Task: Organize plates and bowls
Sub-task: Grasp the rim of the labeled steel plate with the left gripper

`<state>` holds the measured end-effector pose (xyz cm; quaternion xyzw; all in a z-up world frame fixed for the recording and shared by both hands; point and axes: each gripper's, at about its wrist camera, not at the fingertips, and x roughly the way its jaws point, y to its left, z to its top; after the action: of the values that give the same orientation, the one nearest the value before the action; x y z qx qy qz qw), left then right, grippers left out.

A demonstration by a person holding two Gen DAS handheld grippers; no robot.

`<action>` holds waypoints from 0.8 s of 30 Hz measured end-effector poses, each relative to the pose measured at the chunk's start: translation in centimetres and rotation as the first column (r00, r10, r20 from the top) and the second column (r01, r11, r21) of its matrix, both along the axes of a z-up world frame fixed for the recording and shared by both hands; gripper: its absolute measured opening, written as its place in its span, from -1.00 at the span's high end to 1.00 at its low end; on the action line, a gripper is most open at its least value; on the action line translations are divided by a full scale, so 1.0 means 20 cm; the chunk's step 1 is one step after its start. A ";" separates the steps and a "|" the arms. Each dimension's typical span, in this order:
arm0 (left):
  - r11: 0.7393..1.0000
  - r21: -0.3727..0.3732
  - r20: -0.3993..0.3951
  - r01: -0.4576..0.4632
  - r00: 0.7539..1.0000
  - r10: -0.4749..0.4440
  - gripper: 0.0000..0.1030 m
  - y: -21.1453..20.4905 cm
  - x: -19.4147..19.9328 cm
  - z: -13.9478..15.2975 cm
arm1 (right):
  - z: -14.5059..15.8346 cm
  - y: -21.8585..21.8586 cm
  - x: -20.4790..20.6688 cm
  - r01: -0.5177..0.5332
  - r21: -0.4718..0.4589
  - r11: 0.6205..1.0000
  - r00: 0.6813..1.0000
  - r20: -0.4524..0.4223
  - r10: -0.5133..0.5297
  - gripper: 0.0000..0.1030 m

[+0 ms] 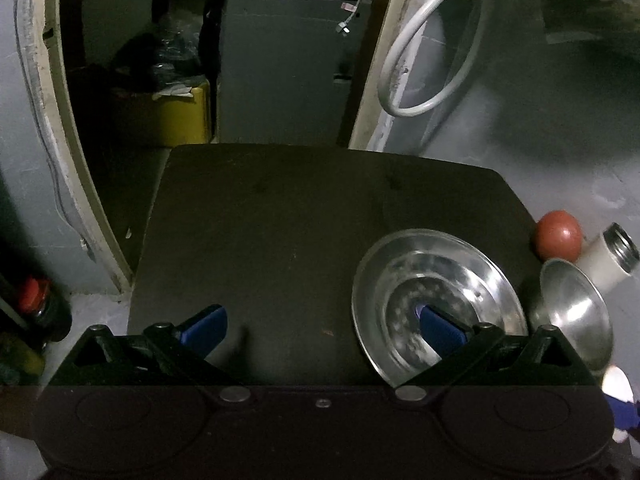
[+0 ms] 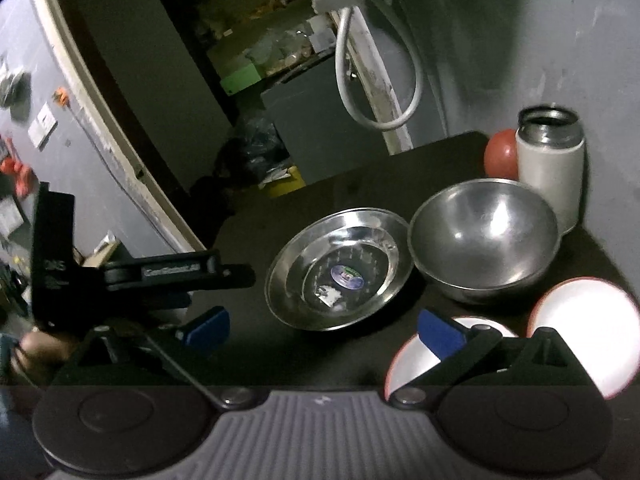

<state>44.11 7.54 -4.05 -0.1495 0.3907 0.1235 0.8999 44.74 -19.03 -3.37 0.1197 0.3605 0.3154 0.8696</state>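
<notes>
Left wrist view
- Left gripper (image 1: 322,326): its blue fingers stand wide apart and hold nothing. It hangs over the dark counter (image 1: 260,220).
- Steel plate (image 1: 438,304): it lies flat on the right part of the counter. One blue finger is seen in front of it, but I cannot tell if it touches.
- Steel bowl (image 1: 576,316): it sits just beside the plate, to the right. Only part of it shows at the edge.
- What is inside: the plate looks empty and shiny. The bowl looks empty too.
- Other things: a red ball (image 1: 559,240) and a white flask (image 1: 612,258) are at the far right, close to the wall.
- Why so: I think the open fingers mean the gripper is free to pick the next dish.

Right wrist view
- Right gripper (image 2: 323,330): its fingers are spread wide too, with nothing between them.
- Steel plate (image 2: 338,270): it sits near the middle of the counter (image 2: 360,184). It is empty, but it has a small round sticker on the bottom.
- Steel bowl (image 2: 484,240): right beside the plate, rims almost touching. Nothing is in it.
- White plates: a white plate with red rim (image 2: 584,336) lies near the right finger, and a second white plate (image 2: 412,360) peeks out under that finger.
- White flask (image 2: 550,164): it stands up behind the bowl with its lid off. I cannot see inside.
- Red ball (image 2: 500,152): it is tucked next to the flask.
- Left gripper (image 2: 140,276): its black body shows at the left side.
- Why so: the dishes sit side by side, not stacked, so I think the sorting is not done.
</notes>
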 end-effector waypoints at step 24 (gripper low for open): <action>0.996 -0.020 -0.050 0.084 0.995 -0.085 -0.24 -0.01 0.24 -0.12 | -0.16 0.19 0.19 0.091 -0.129 0.987 0.993 -0.057 -0.099 -0.57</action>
<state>48.98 7.29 -6.42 -0.1378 0.4204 0.0855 0.8927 48.54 -15.19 -6.52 0.0914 0.4010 0.2464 0.8776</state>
